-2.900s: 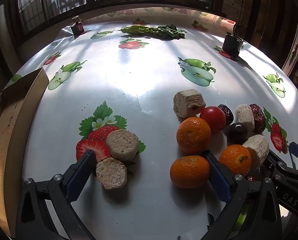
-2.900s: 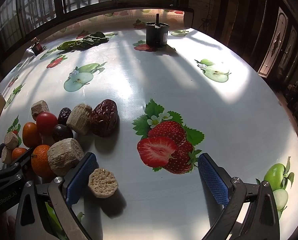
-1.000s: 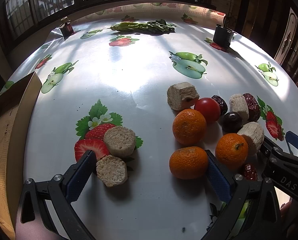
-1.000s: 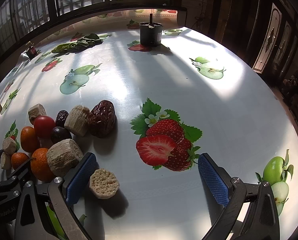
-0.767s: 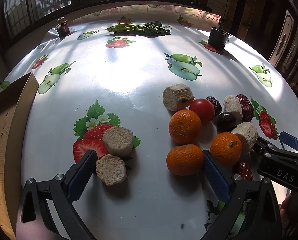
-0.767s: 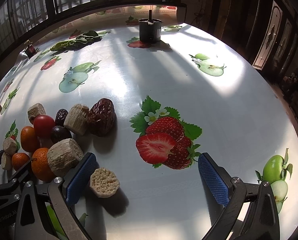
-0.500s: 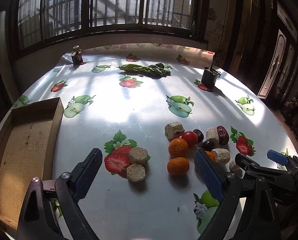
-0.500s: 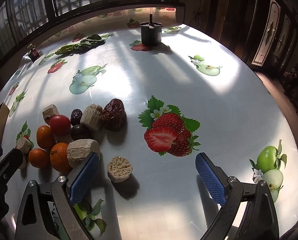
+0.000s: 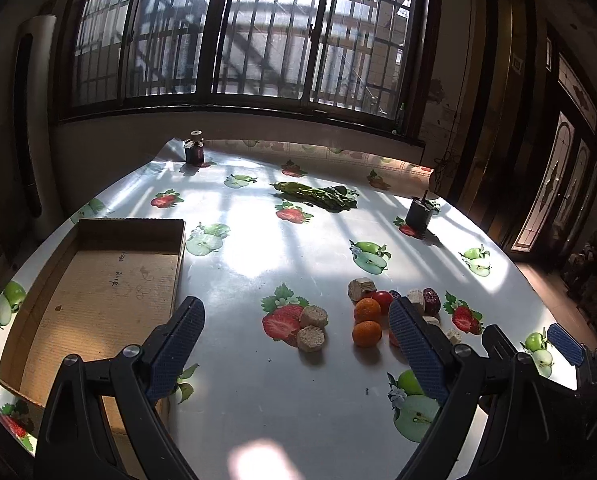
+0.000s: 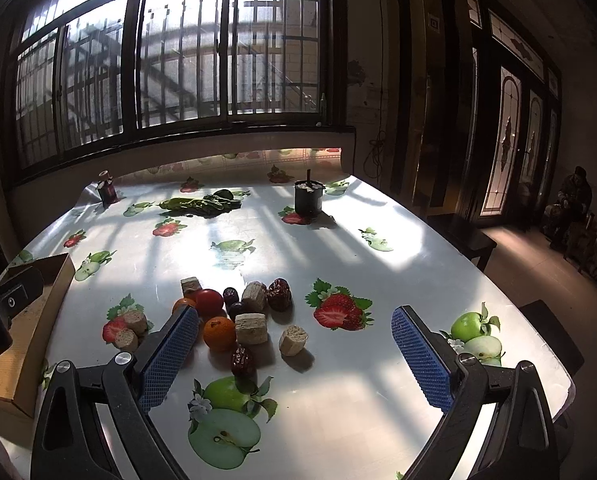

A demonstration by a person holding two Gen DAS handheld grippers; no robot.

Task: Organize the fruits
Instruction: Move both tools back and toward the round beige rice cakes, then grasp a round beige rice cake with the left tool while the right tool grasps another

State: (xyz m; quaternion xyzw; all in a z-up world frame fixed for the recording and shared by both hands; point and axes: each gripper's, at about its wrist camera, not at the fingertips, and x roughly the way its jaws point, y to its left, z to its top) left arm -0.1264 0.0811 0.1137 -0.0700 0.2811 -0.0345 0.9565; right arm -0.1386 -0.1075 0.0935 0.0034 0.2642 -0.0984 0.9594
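Observation:
A cluster of fruit lies mid-table: oranges (image 9: 367,333) (image 10: 219,333), a red tomato (image 10: 209,300), dark dates (image 10: 279,289), a plum and tan cut chunks (image 10: 251,328). Two more tan chunks (image 9: 313,317) sit on a printed strawberry to the left. One date (image 10: 242,360) and one chunk (image 10: 293,339) lie nearest. My left gripper (image 9: 294,344) is open and empty, held high above the table's near edge. My right gripper (image 10: 294,354) is open and empty, also raised, and shows in the left wrist view (image 9: 526,344).
An empty cardboard tray (image 9: 98,280) lies at the left edge, also in the right wrist view (image 10: 38,320). Green leaves (image 9: 318,196), a dark cup (image 9: 418,212) and a small bottle (image 9: 194,152) stand at the far side. The fruit-print tablecloth (image 10: 338,248) covers the table.
Both grippers have lifted up and pulled back from the fruit, so the whole table and window now show. Both stay open and empty; the fruit has not moved.

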